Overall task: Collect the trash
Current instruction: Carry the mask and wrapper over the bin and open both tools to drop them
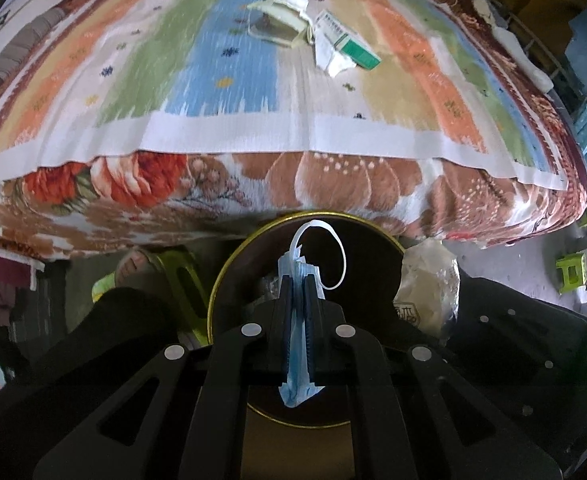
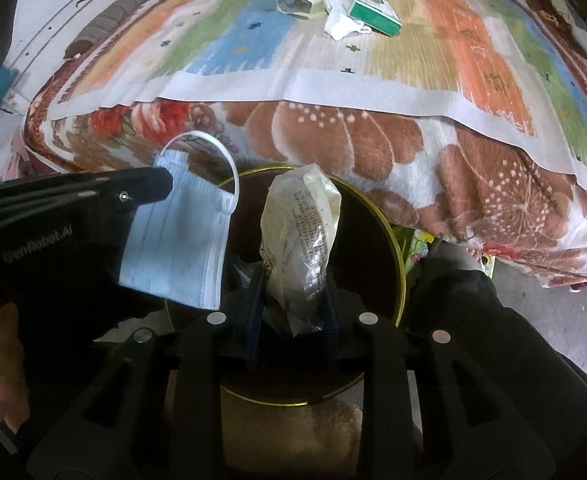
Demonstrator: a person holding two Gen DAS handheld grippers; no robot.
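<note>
My left gripper [image 1: 298, 276] is shut on a blue face mask [image 1: 298, 344] and holds it over a dark round bin with a gold rim [image 1: 221, 276]; its white ear loop [image 1: 339, 256] sticks up. In the right wrist view the mask [image 2: 177, 240] hangs from the left gripper [image 2: 161, 188] above the bin [image 2: 397, 248]. My right gripper [image 2: 291, 280] stands partly apart around a crumpled clear plastic wrapper [image 2: 301, 232] over the bin. On the bed lie a green and white carton [image 1: 347, 42] [image 2: 371, 10], torn white paper [image 1: 333, 62] [image 2: 343, 24] and a cream wrapper [image 1: 275, 24] [image 2: 297, 0].
A bed with a striped cloth [image 1: 229, 80] over a floral blanket [image 1: 333, 184] fills the upper half of both views. A foot in a green sandal [image 1: 141, 268] stands left of the bin. A small green stool [image 1: 571, 272] stands on the floor at right.
</note>
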